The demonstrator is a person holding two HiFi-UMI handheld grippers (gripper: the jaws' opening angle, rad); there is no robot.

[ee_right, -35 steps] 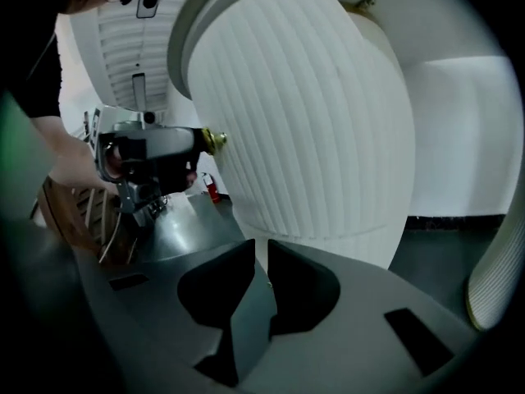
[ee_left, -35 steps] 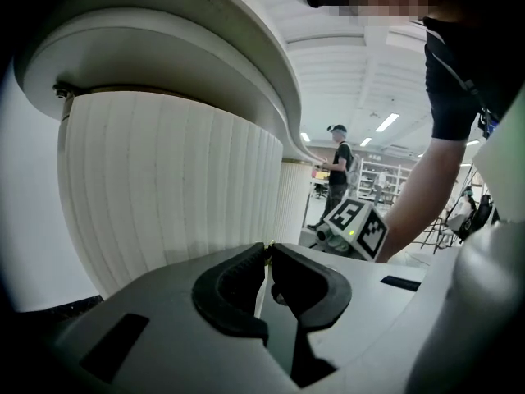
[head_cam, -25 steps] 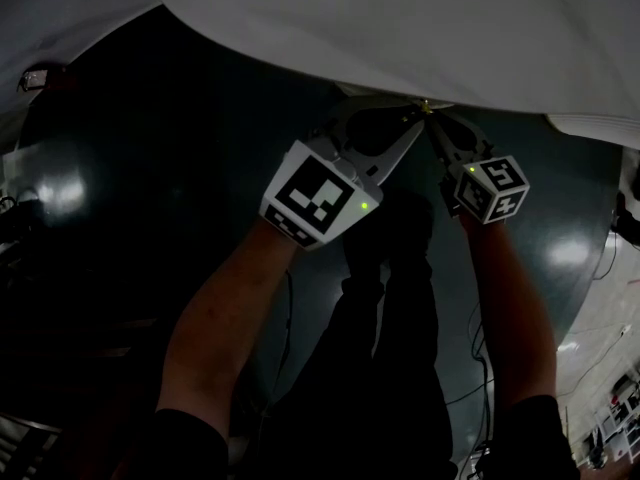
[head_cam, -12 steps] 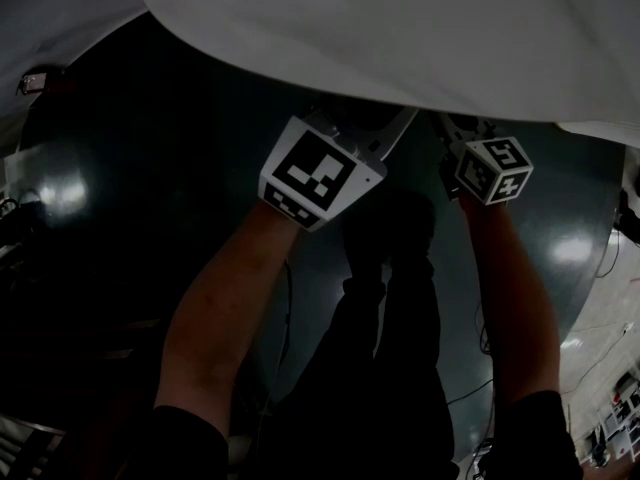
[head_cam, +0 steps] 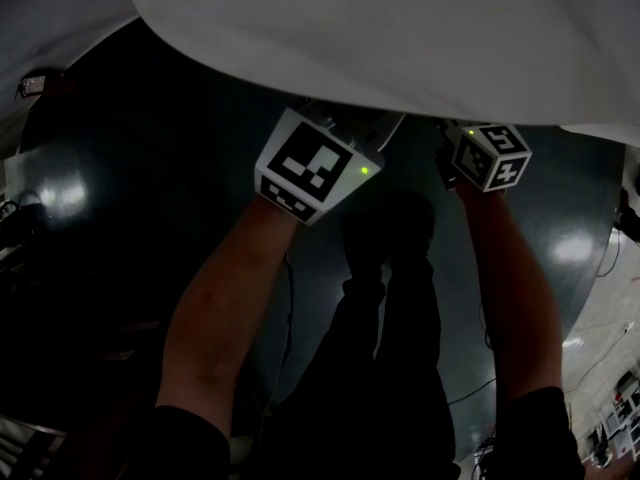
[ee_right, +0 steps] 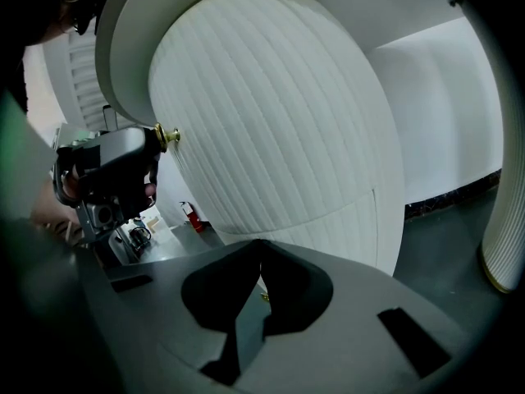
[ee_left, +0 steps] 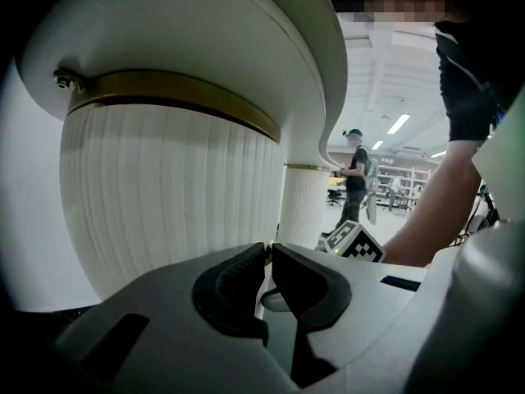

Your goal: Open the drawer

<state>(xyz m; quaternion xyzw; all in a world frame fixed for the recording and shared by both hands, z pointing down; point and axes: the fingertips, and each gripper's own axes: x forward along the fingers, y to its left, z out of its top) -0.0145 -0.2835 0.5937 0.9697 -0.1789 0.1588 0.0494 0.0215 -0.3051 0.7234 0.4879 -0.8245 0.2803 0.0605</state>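
A white round table top sits over a fluted white drum that has a gold band. A small brass drawer knob sticks out of the fluted face. In the right gripper view, my left gripper has its tips at this knob. Its jaws are shut, with a gold glint pinched at the tips. My right gripper is also shut, close to the drum face, with nothing plainly between its pads. In the head view only the marker cubes show below the table's edge.
A dark glossy floor lies below, with the person's legs between the arms. A second fluted column stands behind, and a person beyond it. A red fire extinguisher is far left. Another fluted base is on the right.
Both grippers have slid farther under the table's edge. Their jaws and the brass glint showed a second ago and are now hidden in the head view.
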